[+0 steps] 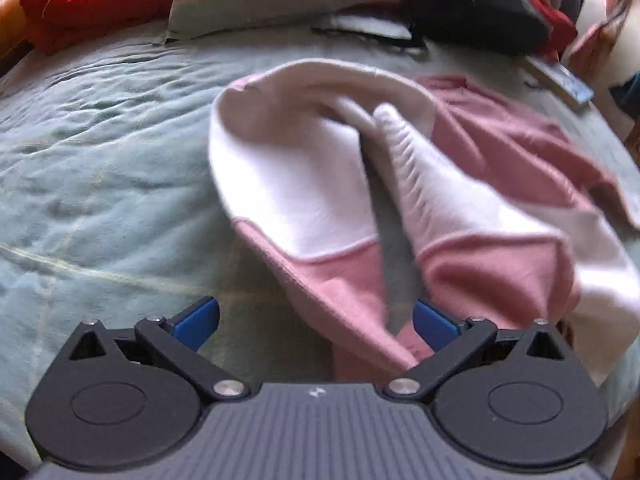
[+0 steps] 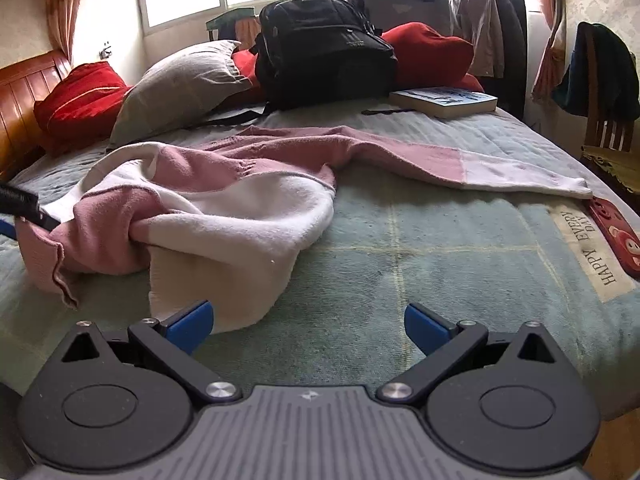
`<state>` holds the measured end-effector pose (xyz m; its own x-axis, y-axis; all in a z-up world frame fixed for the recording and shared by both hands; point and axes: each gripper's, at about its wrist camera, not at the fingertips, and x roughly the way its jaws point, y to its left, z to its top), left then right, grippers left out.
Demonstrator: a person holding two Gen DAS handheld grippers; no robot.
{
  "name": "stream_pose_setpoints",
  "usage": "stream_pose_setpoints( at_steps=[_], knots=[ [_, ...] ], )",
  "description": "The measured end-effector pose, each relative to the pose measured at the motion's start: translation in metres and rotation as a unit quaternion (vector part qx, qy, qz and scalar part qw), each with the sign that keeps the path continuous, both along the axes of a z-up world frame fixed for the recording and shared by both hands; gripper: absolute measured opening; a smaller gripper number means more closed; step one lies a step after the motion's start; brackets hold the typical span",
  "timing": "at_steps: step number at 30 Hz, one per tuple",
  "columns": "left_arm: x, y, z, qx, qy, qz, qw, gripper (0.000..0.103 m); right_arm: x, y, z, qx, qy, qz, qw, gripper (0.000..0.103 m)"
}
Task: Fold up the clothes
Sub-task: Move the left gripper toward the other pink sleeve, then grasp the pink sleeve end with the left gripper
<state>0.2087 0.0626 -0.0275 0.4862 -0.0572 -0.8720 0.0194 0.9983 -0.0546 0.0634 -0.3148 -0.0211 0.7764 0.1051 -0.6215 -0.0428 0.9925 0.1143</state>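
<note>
Left wrist: sweater (image 1: 400, 208) blurred, hem hiding fingers (image 1: 434, 322)

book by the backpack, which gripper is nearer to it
Right, though neither is close. The book lies far across the bed ahead of the open right gripper; the open left gripper, at the sweater, sits farther off.

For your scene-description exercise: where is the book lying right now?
In the right wrist view the book lies flat at the far right of the bed, just right of the black backpack and beyond the pink-and-white sweater's outstretched sleeve.
</note>
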Motion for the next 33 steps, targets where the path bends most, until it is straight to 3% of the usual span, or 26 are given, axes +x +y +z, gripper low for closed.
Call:
stream_pose_setpoints(
  at_steps=[8, 11, 23, 28, 31, 33],
  knots=[
    [-0.009, 0.046, -0.001, 0.097, 0.009, 0.042, 0.9943, 0.102, 0.006, -0.011, -0.008, 0.013, 0.006, -0.032, 0.999, 0.103],
    [-0.007, 0.062, -0.005, 0.112, 0.02, 0.06, 0.9917, 0.102, 0.004, -0.016, -0.007, 0.016, 0.004, -0.039, 0.999, 0.103],
    [-0.021, -0.001, 0.002, 0.077, -0.023, -0.054, 0.9953, 0.102, 0.006, -0.007, -0.003, 0.019, 0.001, -0.035, 0.999, 0.103],
    [-0.025, -0.044, -0.021, 0.125, -0.037, -0.13, 0.9829, 0.102, 0.004, -0.006, -0.002, 0.014, -0.001, -0.033, 0.999, 0.103],
    [-0.024, -0.055, -0.034, 0.191, -0.058, -0.139, 0.97, 0.102, 0.004, -0.01, -0.003, 0.018, 0.001, -0.041, 0.999, 0.103],
    [-0.024, -0.051, -0.034, 0.21, -0.067, -0.118, 0.9683, 0.102, 0.004, -0.012, -0.004, 0.019, 0.002, -0.045, 0.999, 0.103]
  ],
)
